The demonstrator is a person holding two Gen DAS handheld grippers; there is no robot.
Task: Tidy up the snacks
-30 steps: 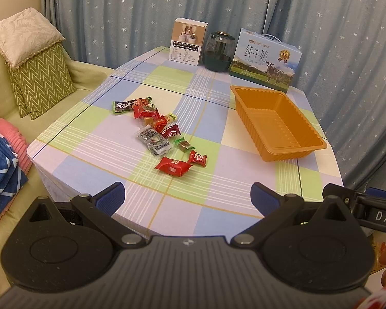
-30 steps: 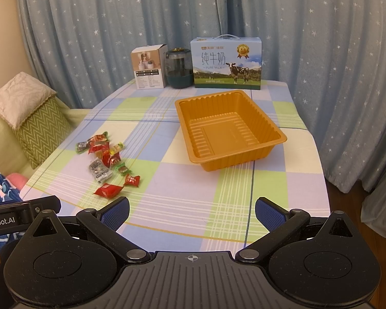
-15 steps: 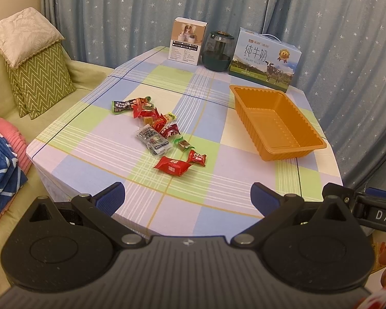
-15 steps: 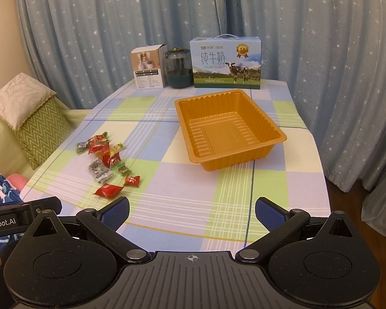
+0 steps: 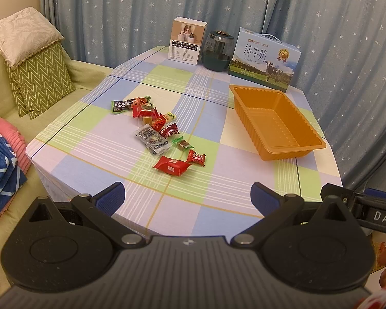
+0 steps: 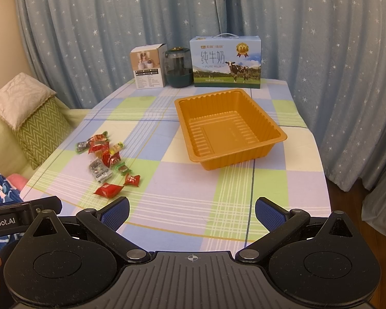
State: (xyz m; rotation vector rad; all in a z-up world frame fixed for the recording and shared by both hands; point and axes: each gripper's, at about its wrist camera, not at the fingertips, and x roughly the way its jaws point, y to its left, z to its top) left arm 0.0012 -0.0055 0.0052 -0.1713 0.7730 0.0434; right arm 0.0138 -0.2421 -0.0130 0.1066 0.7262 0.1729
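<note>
A home living room: cushioned sofa (image 5: 2, 82), starry curtains (image 5: 131, 13), checked tablecloth (image 5: 90, 139).

Snacks (image 5: 159, 130) lie scattered in a loose line on the checked cloth — mostly red wrappers, a dark green-edged bar at the far end, a clear silver-black packet mid-cluster. Nearest sits a plump red packet (image 5: 171, 165), a smaller red candy (image 5: 196, 157) just beside it. Orange tray (image 6: 247, 97) — ribbed, empty, angled — stands well apart to their right.

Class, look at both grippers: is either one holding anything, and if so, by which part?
Nothing is held. The left gripper and right gripper are both open and empty; the snacks lie untouched on the table.
</note>
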